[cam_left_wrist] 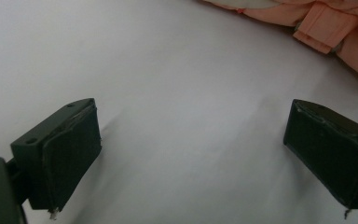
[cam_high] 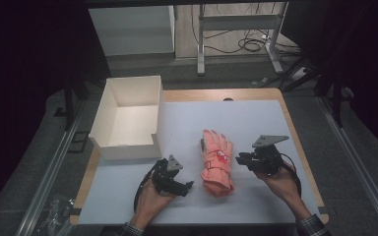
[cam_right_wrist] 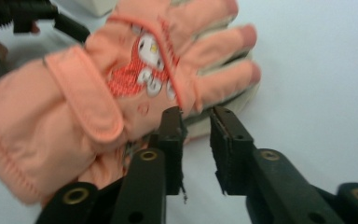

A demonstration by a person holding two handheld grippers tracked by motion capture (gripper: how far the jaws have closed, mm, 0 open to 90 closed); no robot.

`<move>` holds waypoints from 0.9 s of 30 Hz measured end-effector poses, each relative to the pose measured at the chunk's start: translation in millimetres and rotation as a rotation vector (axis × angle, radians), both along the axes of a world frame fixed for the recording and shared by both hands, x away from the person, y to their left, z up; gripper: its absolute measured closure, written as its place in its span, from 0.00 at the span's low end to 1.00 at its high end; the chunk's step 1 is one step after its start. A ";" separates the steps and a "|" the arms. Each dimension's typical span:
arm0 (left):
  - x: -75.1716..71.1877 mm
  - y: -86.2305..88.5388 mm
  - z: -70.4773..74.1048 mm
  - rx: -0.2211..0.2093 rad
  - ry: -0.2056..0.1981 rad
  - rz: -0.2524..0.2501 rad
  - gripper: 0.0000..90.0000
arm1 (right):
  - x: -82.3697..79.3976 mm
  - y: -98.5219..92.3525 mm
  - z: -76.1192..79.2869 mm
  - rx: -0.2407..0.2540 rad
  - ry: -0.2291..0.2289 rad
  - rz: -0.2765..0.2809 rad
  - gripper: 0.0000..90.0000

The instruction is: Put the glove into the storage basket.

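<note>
Your right gripper (cam_right_wrist: 196,116), jaws narrow, holds nothing beside the glove (cam_high: 216,162) lying mid-table. Pinch its near edge firmly. Your left gripper (cam_high: 189,186) waits wide open nearby.

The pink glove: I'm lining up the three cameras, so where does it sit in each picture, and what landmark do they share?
High view: the pink glove lies mid-table, fingers pointing away, between the two grippers.
Left gripper view: just its strap and an edge at the top right corner, beyond the open jaws.
Right gripper view: it spreads over the upper left, just past the jaw tips.
Shared landmark: the white table cover under the glove.
</note>
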State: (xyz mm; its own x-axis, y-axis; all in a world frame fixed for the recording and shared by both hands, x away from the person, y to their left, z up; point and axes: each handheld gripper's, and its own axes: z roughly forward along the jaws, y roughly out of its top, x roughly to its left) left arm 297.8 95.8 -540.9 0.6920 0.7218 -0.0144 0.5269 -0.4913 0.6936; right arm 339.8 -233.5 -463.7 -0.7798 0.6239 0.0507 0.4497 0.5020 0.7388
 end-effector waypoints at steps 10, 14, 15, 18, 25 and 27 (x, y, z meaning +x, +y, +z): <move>-9.2 28.1 -4.5 0.015 0.007 0.058 0.04 | -23.9 -6.1 -30.1 0.007 0.057 0.029 0.94; -7.0 32.2 -7.8 -0.012 0.022 0.057 0.03 | -28.0 -6.8 -36.1 0.016 0.074 0.034 0.94; -6.6 31.9 -7.9 -0.009 0.022 0.054 0.03 | -29.0 -6.7 -37.9 0.016 0.076 0.036 0.94; -6.3 31.9 -8.3 -0.015 0.025 0.057 0.03 | -31.9 -5.7 -42.3 0.021 0.088 0.046 0.94; -6.4 31.7 -8.4 -0.013 0.025 0.057 0.03 | -36.2 -0.4 -48.3 0.023 0.099 0.062 0.94; -6.3 31.7 -8.5 -0.013 0.025 0.057 0.03 | -36.7 0.0 -50.1 0.014 0.095 0.062 0.93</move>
State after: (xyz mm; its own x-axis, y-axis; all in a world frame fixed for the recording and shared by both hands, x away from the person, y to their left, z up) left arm 291.4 127.5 -549.4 0.6491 0.7596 -0.0406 0.5708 -0.4511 0.6861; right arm 303.1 -233.5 -513.8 -0.8081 0.5735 0.1343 0.4863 0.5210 0.7015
